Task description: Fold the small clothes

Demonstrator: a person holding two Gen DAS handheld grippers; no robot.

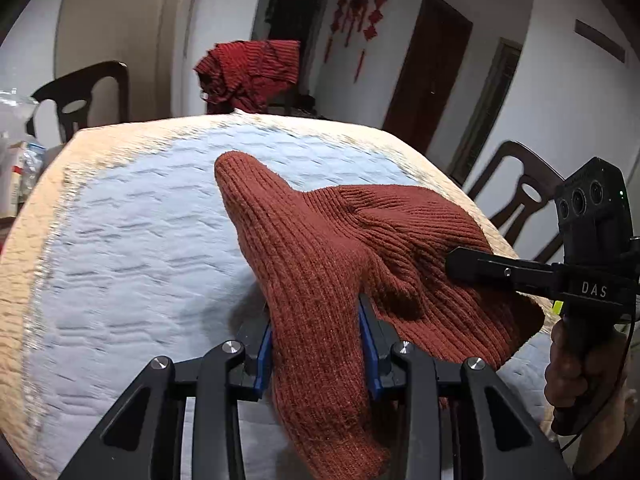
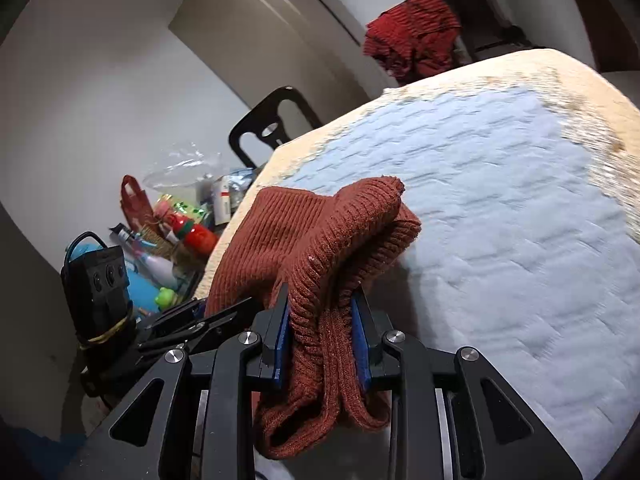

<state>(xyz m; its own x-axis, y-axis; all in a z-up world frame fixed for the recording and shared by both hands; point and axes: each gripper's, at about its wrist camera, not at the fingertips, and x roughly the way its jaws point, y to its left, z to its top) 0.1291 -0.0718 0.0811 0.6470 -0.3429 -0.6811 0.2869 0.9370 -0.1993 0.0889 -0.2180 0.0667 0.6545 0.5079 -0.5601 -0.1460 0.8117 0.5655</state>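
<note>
Over the quilted tabletop [image 1: 120,240], with dark chairs [image 1: 92,92] around, your left tool [image 1: 316,344] and right tool [image 2: 320,340] each clamp the rust knit [image 1: 340,240], lifting it.

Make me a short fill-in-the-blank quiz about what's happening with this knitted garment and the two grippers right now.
1. Both grippers are shut on the same rust-brown ____ garment.
2. The left gripper has ____ pads on its fingers.
3. The table is covered by a quilted cloth, pale ____ in the middle.
4. The second, dark red garment hangs over a ____.

Missing words: knitted; blue; blue; chair
</note>
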